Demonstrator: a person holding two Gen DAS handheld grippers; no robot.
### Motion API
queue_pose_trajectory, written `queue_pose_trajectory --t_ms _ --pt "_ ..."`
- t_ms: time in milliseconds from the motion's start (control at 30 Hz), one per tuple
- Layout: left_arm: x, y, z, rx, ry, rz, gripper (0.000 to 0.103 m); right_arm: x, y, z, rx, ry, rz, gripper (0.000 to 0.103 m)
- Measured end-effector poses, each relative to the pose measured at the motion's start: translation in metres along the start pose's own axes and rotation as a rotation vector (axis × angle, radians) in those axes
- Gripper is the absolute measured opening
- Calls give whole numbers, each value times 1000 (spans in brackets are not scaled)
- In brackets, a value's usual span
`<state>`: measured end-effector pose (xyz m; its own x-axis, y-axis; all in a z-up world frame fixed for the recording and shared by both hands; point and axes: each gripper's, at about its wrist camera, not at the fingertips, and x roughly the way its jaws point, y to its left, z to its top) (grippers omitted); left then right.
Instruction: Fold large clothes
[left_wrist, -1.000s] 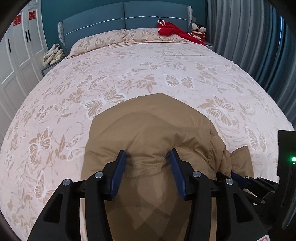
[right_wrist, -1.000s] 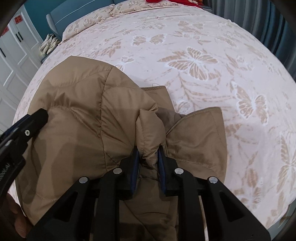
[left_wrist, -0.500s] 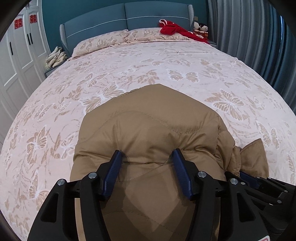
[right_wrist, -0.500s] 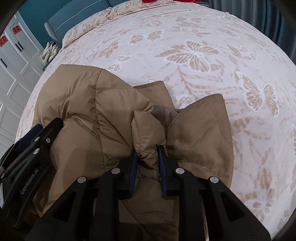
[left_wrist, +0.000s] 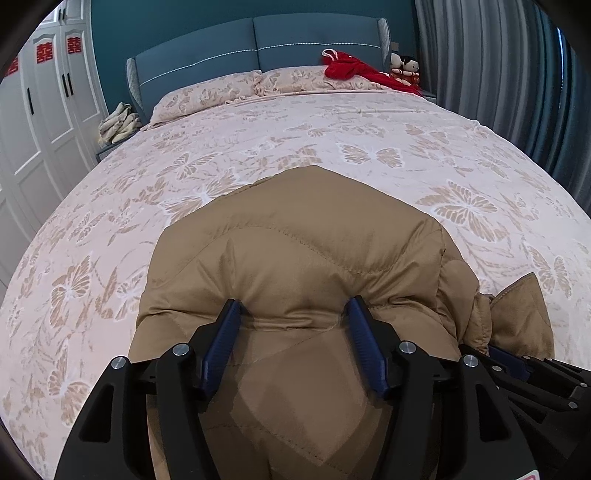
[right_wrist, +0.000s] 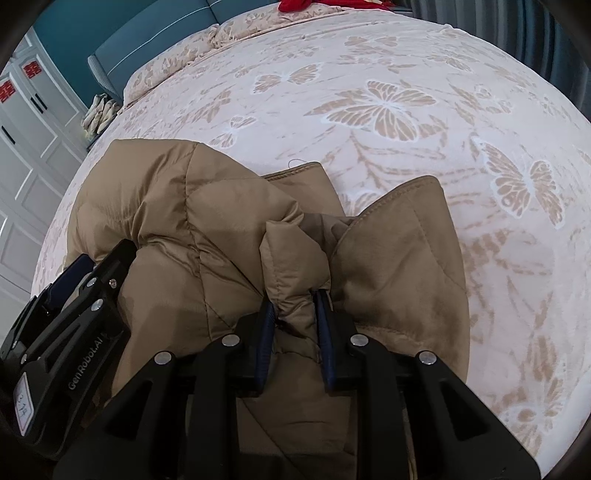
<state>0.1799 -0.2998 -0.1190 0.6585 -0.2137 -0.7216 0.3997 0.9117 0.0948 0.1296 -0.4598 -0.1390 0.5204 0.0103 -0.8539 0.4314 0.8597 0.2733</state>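
A tan quilted puffer jacket (left_wrist: 303, 251) lies bunched at the near end of the bed; it also shows in the right wrist view (right_wrist: 184, 221). My left gripper (left_wrist: 293, 314) is open, its blue fingers wide apart and resting on a fold of the jacket. My right gripper (right_wrist: 295, 302) is shut on a pinched fold of the jacket near its collar (right_wrist: 399, 251). The left gripper also shows at the left of the right wrist view (right_wrist: 74, 295).
The bed (left_wrist: 369, 140) has a pink butterfly-print cover. Pillows (left_wrist: 207, 96) and a red garment (left_wrist: 351, 68) lie at the blue headboard. White wardrobe doors (left_wrist: 48, 103) stand left, grey curtains (left_wrist: 498, 74) right. Folded cloth (left_wrist: 118, 123) sits on a nightstand.
Both grippers have drawn back toward me and risen a little, dragging the jacket along the bed. The left gripper's fingers have stayed open; the right has kept its hold.
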Motion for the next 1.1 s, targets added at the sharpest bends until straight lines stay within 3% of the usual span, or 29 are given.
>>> queue_pose_trajectory --t_ms 167,200,267,367,433,567,700,833,967,1000,1100 --pt "-7 11 5 -26 9 -58 62 -8 -3 2 20 -21 21 24" --pt "-13 20 7 -47 22 -102 64 -19 -6 3 44 -26 21 30" --pt "-27 41 10 -88 47 -150 64 -48 -14 2 95 -68 -10 60" --pt "-60 84 8 -174 53 -175 76 -99 -29 -13 153 -180 0 81" --pt "-75 118 0 -258 69 -207 79 -112 -41 -26 177 -151 28 87" --pt "-66 158 -24 -415 209 -320 80 -100 -62 -55 273 -29 101 90" --pt "-39 166 -52 -548 349 -396 80 -81 -72 -71 396 13 186 94" --pt "-31 165 -61 -626 344 -459 87 -58 -70 -78 491 68 326 98" --pt "-10 160 -64 -691 352 -587 90 -51 -50 -76 441 52 312 98" --pt "-5 158 -64 -695 355 -596 98 -48 -48 -76 452 48 318 98" --pt "7 148 -66 -692 360 -638 98 -43 -49 -76 478 40 336 98"
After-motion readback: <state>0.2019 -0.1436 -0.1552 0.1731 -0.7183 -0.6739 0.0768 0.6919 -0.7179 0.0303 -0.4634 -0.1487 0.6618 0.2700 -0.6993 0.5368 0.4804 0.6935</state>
